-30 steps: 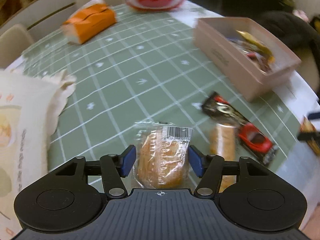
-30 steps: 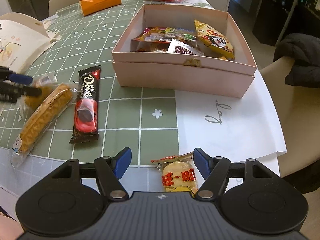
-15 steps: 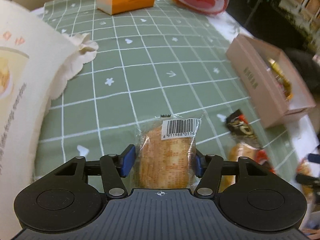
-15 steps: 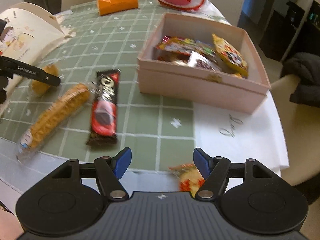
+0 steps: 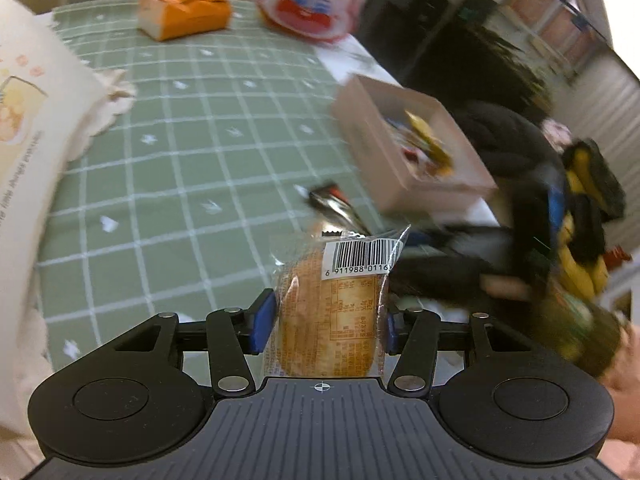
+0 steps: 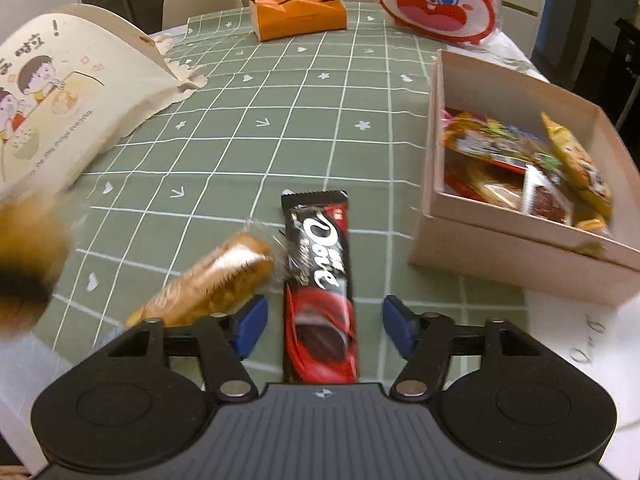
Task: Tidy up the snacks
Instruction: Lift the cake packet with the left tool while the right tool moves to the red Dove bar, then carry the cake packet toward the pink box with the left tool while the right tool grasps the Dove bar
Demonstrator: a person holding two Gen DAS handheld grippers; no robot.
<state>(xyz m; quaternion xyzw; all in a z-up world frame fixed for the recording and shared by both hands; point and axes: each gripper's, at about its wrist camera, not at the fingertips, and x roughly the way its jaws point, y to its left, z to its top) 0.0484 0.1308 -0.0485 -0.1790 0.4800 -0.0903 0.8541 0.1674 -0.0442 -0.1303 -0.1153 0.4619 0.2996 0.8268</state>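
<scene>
My left gripper is shut on a small wrapped cake with a barcode label and holds it above the green checked tablecloth. It shows blurred at the left edge of the right wrist view. My right gripper is open, its jaws on either side of a Dove chocolate bar lying on the table. A long wrapped bread stick lies just left of the bar. The pink snack box holding several snack packets stands to the right and shows blurred in the left wrist view.
A cream printed bag lies at the left. An orange tissue pack and a red-and-white rabbit bag stand at the far edge. White paper lies under the box by the near right table edge. Chairs stand behind.
My left gripper has closed on the cake, lifted it and swung right towards the box. My right gripper has moved left from the small yellow packet to the Dove bar.
</scene>
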